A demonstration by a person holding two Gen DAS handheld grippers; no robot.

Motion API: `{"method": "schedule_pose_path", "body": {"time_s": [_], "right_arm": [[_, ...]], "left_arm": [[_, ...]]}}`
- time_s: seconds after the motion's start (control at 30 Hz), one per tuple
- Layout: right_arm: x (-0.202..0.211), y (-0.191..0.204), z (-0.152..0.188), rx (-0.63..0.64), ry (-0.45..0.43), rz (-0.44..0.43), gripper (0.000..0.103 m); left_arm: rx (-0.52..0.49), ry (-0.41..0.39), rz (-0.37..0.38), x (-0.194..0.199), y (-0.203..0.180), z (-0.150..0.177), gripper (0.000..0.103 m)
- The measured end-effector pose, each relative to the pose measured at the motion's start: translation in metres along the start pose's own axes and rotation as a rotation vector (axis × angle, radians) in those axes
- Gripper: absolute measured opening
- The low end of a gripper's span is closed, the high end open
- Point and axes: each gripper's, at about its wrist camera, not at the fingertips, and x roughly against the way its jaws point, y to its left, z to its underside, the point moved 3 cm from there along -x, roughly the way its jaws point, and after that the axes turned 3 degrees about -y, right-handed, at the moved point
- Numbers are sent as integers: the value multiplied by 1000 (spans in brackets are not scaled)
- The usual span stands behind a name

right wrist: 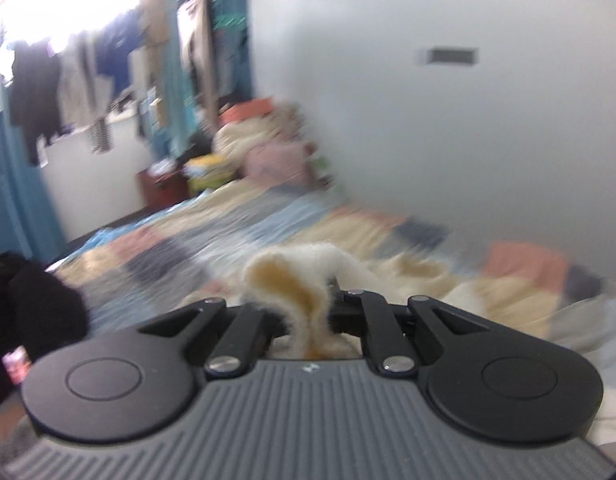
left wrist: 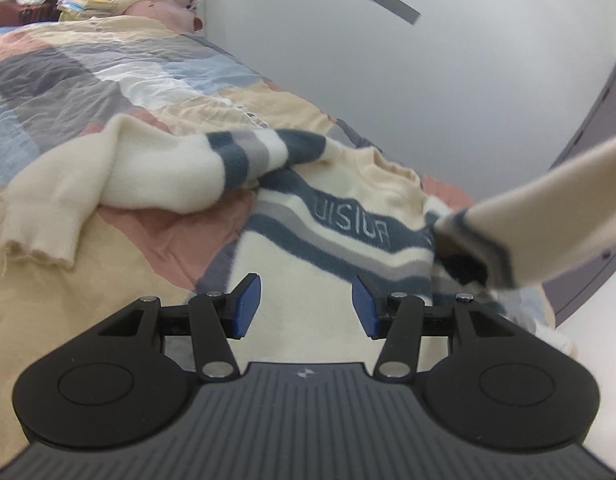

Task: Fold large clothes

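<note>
A cream sweater (left wrist: 328,216) with blue and grey stripes and lettering lies face up on the patchwork bed quilt (left wrist: 107,80). One sleeve (left wrist: 107,184) is folded across to the left. The other sleeve (left wrist: 548,224) is lifted and stretched toward the right edge, blurred. My left gripper (left wrist: 306,304) hovers over the sweater's body, open, with nothing between its blue pads (left wrist: 247,304). In the right wrist view my right gripper (right wrist: 308,320) is shut on a cream fluffy fold of the sweater sleeve (right wrist: 291,280), which bulges above the jaws.
A grey wall (left wrist: 428,80) runs along the far side of the bed. Pillows and bundled bedding (right wrist: 259,148) pile at the head. Hanging clothes (right wrist: 67,80) and a bright window are beyond. A black fuzzy item (right wrist: 31,320) sits at the left edge.
</note>
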Motion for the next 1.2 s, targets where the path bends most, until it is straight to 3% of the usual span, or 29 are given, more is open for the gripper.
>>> {"method": "schedule_pose_path", "body": {"time_s": [0.1, 0.27, 0.53, 0.7, 0.87, 0.9, 0.97, 1.0, 1.03, 1.2], "right_arm": [[-30, 34, 22, 29, 65, -41, 10], [-75, 75, 88, 23, 179, -71, 10], [-134, 84, 175, -150, 301, -60, 12], [-136, 76, 182, -250, 313, -79, 12], [-130, 76, 180, -190, 362, -93, 15], [-126, 77, 180, -170, 370, -94, 18], [-121, 80, 182, -115, 398, -110, 45], [-117, 81, 183, -98, 395, -132, 70], [-111, 83, 184, -86, 379, -150, 78], [-90, 86, 181, -29, 352, -177, 76]], "left_arm": [[40, -24, 2, 6, 13, -8, 57], [87, -57, -24, 10, 35, -22, 57], [133, -67, -40, 9, 58, -33, 57], [124, -47, -40, 2, 58, -32, 57], [105, -34, -34, -5, 53, -30, 57], [100, -31, -34, -6, 52, -30, 57], [88, -27, -36, -8, 50, -28, 57], [83, -24, -38, -9, 49, -28, 57], [77, -22, -40, -9, 48, -27, 57], [61, -8, -41, -13, 45, -23, 57]]}}
